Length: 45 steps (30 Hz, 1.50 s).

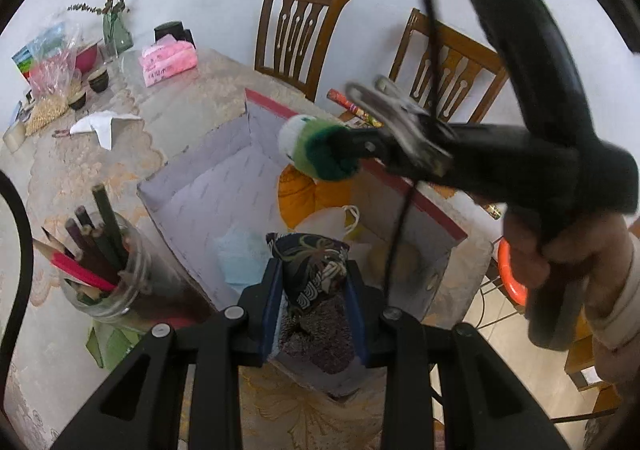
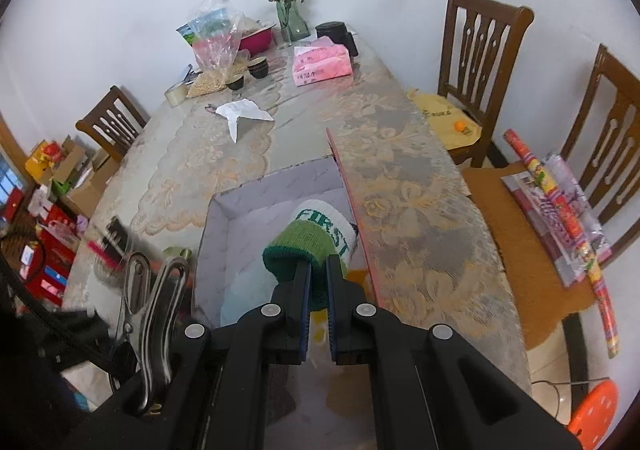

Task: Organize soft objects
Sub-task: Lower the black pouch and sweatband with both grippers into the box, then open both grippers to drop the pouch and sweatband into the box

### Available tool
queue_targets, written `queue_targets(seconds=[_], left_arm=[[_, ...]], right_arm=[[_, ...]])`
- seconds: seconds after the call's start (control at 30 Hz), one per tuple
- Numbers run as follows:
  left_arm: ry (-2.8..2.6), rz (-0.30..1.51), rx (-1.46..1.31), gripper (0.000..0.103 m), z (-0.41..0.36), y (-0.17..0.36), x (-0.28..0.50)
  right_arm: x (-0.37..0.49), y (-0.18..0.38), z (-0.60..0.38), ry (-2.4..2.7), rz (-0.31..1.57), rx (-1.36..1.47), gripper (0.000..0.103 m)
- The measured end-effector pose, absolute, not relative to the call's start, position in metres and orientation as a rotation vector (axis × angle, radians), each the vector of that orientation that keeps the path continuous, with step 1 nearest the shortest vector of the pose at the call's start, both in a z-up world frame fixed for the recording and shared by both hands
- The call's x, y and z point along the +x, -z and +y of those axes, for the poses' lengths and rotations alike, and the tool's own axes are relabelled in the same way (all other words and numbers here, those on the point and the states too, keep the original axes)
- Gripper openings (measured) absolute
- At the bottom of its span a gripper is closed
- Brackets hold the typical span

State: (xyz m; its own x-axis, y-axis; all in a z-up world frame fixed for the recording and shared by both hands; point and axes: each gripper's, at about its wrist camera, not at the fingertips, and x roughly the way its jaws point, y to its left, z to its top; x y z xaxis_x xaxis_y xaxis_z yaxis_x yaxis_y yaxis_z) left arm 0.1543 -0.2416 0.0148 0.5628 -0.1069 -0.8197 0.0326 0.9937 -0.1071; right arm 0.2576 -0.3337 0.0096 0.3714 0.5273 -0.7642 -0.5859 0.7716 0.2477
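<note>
**Two soft items held over the box, drop not yet made**

The left claw (image 1: 314,286) is seen pinching a dark patterned fabric pouch (image 1: 310,262) between its blue pads, part-spread around it. The right claw (image 2: 318,286) is pressed nearly together on the dark green cuff of a green-and-white knit sock (image 2: 320,234), lettered "FIRST". Both items are held above the open cardboard box (image 1: 200,194) that stands at the near edge of the desk (image 2: 280,122), toward its right corner. Inside the box an orange cushion (image 1: 300,194), a white cloth item (image 1: 332,220) and a pale blue cloth (image 1: 240,254) are already lying.

Step in hand, as judged: carrying to the box, release pending. The next move calls for both claws to be lowered inside the box walls and spread, with the raised red-edged flap (image 2: 344,178) kept clear of.

Left wrist view only: the box contents, the hand (image 1: 568,254) on the right tool, a jar of pencils (image 1: 100,266) just beside the box. Right wrist view only: the sock's lettering, the flap's outer face, a far chair and floor clutter past the left edge of the desk. Whether the sock touches the flap cannot be told.
</note>
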Motion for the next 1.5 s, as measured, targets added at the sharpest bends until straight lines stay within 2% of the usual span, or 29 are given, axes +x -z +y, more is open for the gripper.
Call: queue_targets(seconds=[0.63,0.73,0.77,0.83,0.9,1.1,1.2,1.5], left_arm=[[0.082,1.002,-0.079,0.032,-0.243,-0.005,0.163],[0.094,1.006,-0.058,0.035,-0.247,-0.006,0.163],[0.094,1.003,-0.045,0.038,-0.248,-0.007,0.163],[0.091,0.994,-0.032,0.040,-0.249,-0.009,0.162],[0.089,0.987,-0.035,0.044,-0.249,-0.011,0.161],[0.093,0.985,-0.036,0.045,-0.249,-0.016,0.155],[0.089,0.980,-0.030,0.045,-0.246,-0.018,0.151],[0.087,0.955,-0.058,0.045,-0.228,-0.030,0.136]], right_arm=[[0.282,0.006,-0.314,-0.712,0.959,-0.118,0.008],[0.280,0.006,-0.315,-0.719,0.960,-0.113,0.008],[0.279,0.005,-0.316,-0.720,0.960,-0.106,0.009],[0.278,0.003,-0.319,-0.712,0.953,-0.099,0.017],[0.278,0.000,-0.324,-0.699,0.952,-0.087,0.020],[0.272,-0.010,-0.337,-0.680,0.951,-0.067,0.024],[0.264,-0.013,-0.344,-0.685,0.955,-0.047,0.031],[0.231,-0.028,-0.355,-0.624,0.933,-0.046,0.031]])
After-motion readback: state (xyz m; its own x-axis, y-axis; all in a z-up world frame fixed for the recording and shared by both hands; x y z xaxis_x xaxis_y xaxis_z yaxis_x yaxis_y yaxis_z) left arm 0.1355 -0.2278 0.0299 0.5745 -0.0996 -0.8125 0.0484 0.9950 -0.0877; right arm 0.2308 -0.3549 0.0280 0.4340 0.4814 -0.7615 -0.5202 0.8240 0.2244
